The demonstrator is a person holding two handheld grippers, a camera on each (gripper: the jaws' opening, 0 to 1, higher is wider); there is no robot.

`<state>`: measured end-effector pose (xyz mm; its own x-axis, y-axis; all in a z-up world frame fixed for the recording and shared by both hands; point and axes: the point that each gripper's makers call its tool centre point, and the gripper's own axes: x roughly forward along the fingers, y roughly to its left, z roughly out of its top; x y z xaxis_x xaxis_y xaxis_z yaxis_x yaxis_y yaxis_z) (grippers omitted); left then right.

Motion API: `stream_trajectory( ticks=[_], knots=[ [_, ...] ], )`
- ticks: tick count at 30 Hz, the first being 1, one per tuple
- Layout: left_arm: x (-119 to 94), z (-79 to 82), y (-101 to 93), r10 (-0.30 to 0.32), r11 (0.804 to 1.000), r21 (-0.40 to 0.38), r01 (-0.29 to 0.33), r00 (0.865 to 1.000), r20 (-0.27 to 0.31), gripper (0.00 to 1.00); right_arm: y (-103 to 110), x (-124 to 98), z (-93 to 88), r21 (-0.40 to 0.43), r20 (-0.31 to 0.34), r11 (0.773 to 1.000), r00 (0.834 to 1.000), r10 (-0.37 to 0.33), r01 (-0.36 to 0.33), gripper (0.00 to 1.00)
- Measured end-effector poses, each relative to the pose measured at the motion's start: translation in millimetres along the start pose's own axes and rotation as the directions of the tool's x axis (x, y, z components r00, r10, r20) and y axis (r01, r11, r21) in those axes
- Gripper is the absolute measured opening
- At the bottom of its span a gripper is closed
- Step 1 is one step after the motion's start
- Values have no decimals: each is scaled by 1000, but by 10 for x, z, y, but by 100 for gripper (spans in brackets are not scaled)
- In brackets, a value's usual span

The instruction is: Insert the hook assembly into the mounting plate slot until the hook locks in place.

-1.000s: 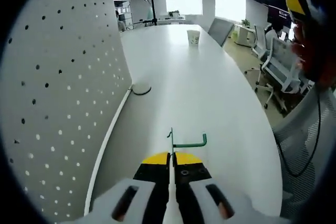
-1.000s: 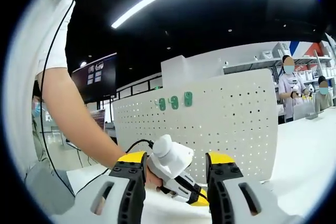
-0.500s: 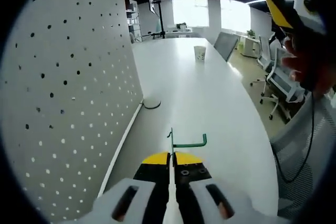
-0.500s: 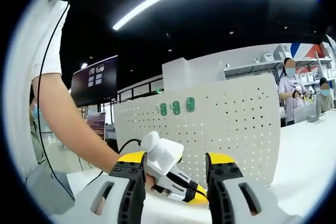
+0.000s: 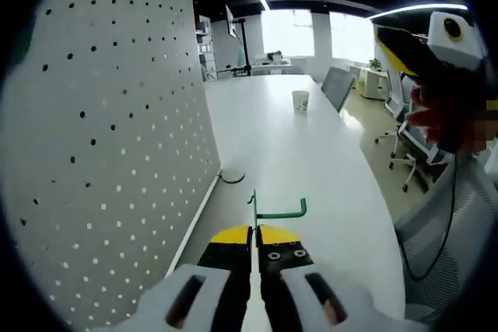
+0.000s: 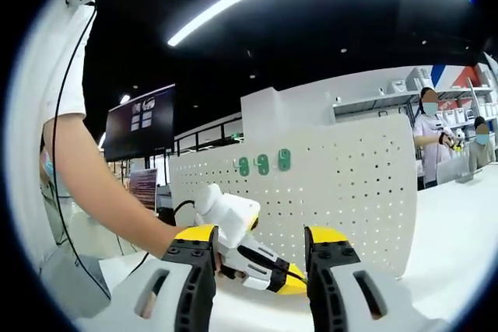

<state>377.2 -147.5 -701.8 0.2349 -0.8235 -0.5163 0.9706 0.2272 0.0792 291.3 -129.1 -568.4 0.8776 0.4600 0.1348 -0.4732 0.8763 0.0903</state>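
Left gripper (image 5: 254, 240) clamped tight on the green hook (image 5: 274, 211), poised beside the pegboard (image 5: 109, 153) above the table (image 5: 311, 153). Thin, stiff, light wire: best pinched at the stem. Right gripper (image 6: 257, 258) wide open, empty.

White pegboard (image 5: 109, 153) dotted with dark holes at left; green hook (image 5: 274, 211); yellow-tipped black jaws; three green tags (image 6: 264, 164) mid-frame; white table (image 5: 311, 161)

Hook (image 5: 274, 211) base hidden between left tongs (image 5: 255, 232).
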Motion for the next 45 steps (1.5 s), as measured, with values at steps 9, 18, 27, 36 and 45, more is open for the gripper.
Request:
stream_trajectory(
  ticks=[9,18,27,36,45],
  knots=[
    [-211,184,33,28,999,-18,-27,997,75,1,28,22,47,12,12,1000,1000,3,-3,43],
    [-440,356,50,60,998,-34,-55,985,160,1,76,57,135,10,28,1000,1000,12,-13,43],
    [-686,452,54,95,995,-47,-87,966,240,1,106,76,184,16,36,1000,999,17,-18,43],
    [-957,612,24,126,992,-71,-108,932,339,1,182,114,251,20,41,999,999,31,-32,42],
    [-1254,788,-33,152,988,-91,-125,887,435,1,247,135,281,26,44,999,998,44,-45,40]
  ],
)
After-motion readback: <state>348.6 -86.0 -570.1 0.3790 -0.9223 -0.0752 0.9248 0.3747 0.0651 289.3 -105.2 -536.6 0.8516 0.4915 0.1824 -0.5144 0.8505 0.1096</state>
